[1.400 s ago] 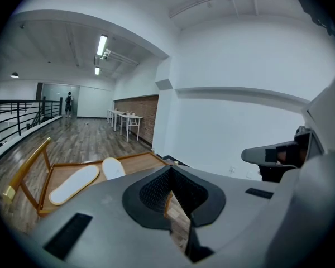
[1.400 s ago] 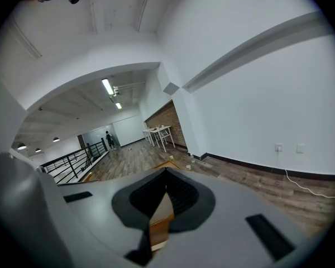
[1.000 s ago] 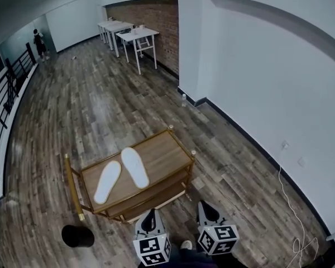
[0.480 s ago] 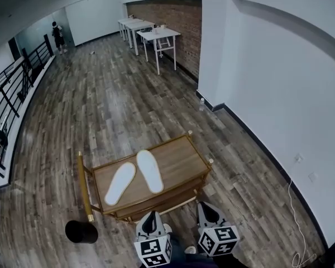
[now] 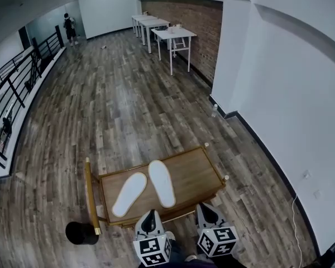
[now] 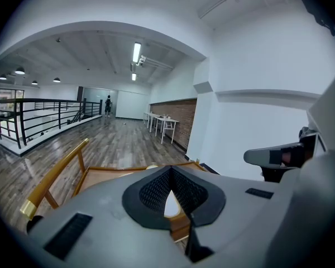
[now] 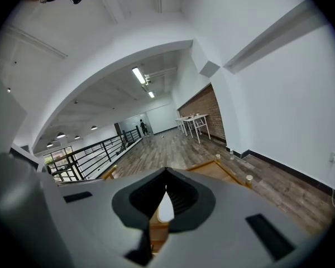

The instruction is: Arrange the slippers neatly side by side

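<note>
The left slipper [image 5: 129,194] and right slipper [image 5: 162,183], both white, lie on the wooden bench [image 5: 198,175]. Their far ends are close together and their near ends splay apart. Both lie just beyond the jaws and clear of them. The left gripper [image 5: 151,214] hangs at the bench's near edge, jaws together on nothing, with a slipper showing white past the tips. The right gripper [image 5: 204,208] is beside it, jaws likewise together and empty. A black round object [image 5: 81,233] stands on the wooden floor [image 5: 117,105] by the bench's left corner.

Bright even ceiling-strip light [image 6: 136,52]; glare on floor [image 5: 117,102]; strong fisheye edges.
</note>
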A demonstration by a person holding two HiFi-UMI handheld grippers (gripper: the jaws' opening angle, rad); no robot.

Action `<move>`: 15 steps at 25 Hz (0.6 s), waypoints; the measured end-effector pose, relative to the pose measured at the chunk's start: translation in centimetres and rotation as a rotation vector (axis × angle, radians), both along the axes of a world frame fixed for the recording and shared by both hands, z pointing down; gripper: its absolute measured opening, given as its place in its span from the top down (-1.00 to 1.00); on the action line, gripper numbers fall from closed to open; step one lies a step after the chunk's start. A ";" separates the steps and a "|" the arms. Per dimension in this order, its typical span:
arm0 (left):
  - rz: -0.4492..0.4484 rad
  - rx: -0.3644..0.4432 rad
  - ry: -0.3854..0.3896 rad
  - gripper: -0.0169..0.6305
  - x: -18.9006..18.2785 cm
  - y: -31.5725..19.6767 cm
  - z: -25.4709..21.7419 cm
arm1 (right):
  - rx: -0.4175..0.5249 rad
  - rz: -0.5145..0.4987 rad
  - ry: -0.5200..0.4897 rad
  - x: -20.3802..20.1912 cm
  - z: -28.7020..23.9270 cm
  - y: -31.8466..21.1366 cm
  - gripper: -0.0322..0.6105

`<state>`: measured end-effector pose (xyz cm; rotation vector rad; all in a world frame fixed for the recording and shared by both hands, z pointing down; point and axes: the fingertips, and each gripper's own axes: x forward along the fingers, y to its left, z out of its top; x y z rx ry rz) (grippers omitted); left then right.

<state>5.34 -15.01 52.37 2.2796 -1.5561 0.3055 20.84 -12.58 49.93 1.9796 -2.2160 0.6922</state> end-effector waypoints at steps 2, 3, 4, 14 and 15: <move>-0.010 -0.002 0.002 0.94 -0.3 -1.5 0.2 | -0.002 -0.014 0.003 -0.4 0.1 -1.8 0.90; -0.016 -0.003 0.003 0.94 -0.6 -2.3 0.2 | -0.002 -0.022 0.005 -0.7 0.1 -2.7 0.90; -0.022 -0.005 0.003 0.94 -0.9 -3.1 0.3 | -0.003 -0.031 0.007 -1.1 0.1 -3.6 0.90; -0.093 -0.015 0.007 0.94 -4.2 -9.3 1.0 | -0.021 -0.103 0.017 -4.2 0.8 -10.7 0.90; -0.102 -0.018 0.007 0.94 -4.7 -9.6 1.0 | -0.022 -0.115 0.017 -4.8 0.8 -11.1 0.90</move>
